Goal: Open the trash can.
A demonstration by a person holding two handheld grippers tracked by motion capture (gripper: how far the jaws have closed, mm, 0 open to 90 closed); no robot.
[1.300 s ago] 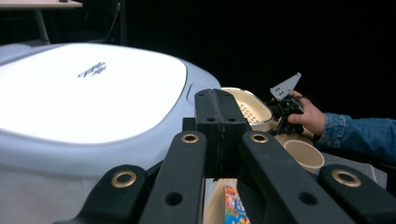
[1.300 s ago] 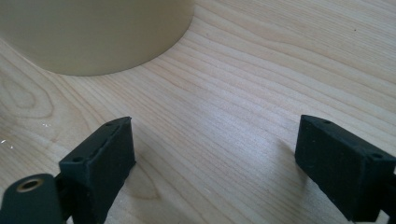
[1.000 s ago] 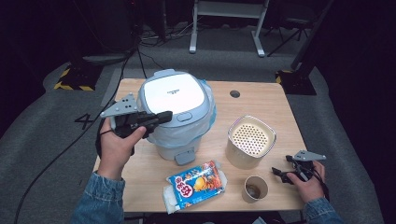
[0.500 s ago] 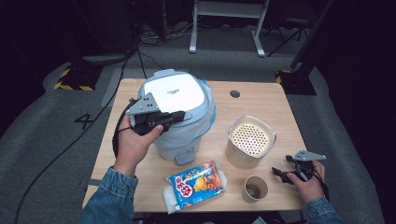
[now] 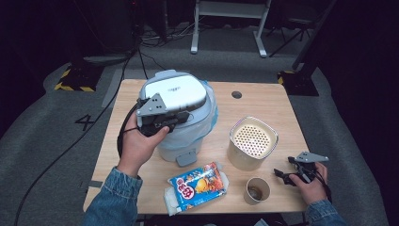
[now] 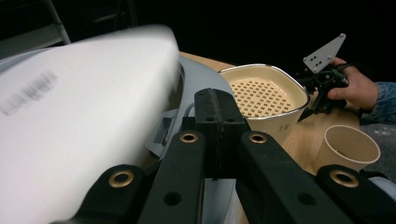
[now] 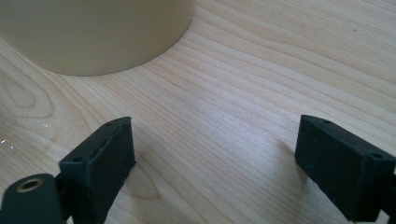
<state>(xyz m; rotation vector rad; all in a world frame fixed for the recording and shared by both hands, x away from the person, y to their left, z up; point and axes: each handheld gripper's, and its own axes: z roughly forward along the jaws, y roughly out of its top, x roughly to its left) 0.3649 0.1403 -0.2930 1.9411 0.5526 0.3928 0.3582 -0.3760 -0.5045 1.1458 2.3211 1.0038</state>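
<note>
Left tongs, closed, at the white bin lid

Dark room: grey carpet floor, light wooden table, white metal stand legs, black cables, yellow-black hazard tape.

- The wooden table is evenly lit from overhead; the room beyond, towards 12 o'clock, falls into near-black.
- In the left gripper view, the white bin lid at 9 o'clock is smeared and glary.
- The right gripper's jaws cast soft shadows.
</note>
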